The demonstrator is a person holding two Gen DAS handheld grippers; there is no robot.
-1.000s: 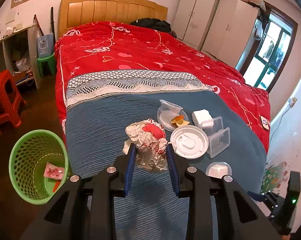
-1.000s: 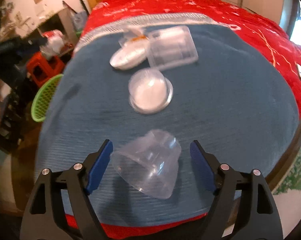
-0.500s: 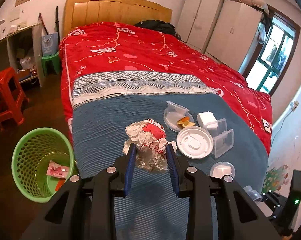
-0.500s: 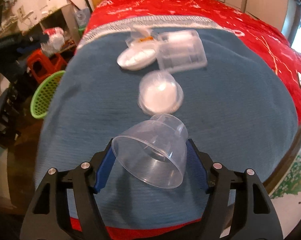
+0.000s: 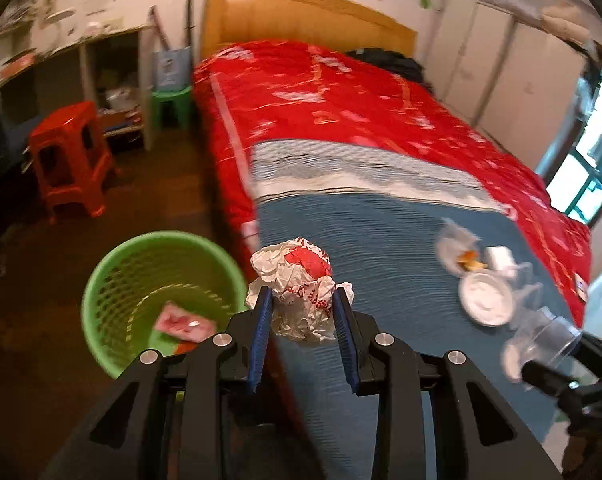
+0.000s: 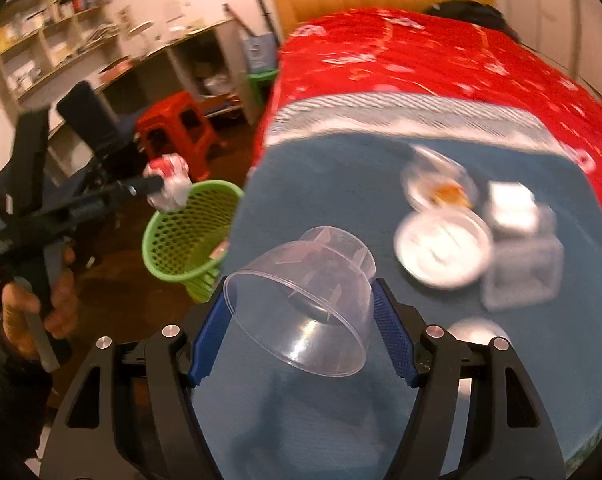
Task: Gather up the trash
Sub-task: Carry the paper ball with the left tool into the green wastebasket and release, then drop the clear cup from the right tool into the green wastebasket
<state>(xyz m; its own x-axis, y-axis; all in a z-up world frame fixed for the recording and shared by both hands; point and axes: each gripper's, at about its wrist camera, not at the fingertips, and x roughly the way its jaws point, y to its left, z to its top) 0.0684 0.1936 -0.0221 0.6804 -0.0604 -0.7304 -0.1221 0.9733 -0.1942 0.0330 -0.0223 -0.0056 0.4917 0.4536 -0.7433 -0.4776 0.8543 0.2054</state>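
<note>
A bed (image 5: 381, 240) with a red quilt and a blue blanket fills the room, and a green basket (image 5: 113, 280) stands on the dark floor just beside the bed's edge. The left gripper (image 5: 303, 312), tilted downward, clamps a crumpled paper wrapper (image 5: 297, 284) near the basket's rim. The right gripper (image 6: 301, 312) grips a clear plastic cup (image 6: 301, 300) lying sideways between its blue pads, above the blanket. A white lid (image 6: 441, 252) and clear containers (image 6: 521, 272) further from the basket are blurred. A hand (image 6: 41, 304) holds the left gripper's handle.
</note>
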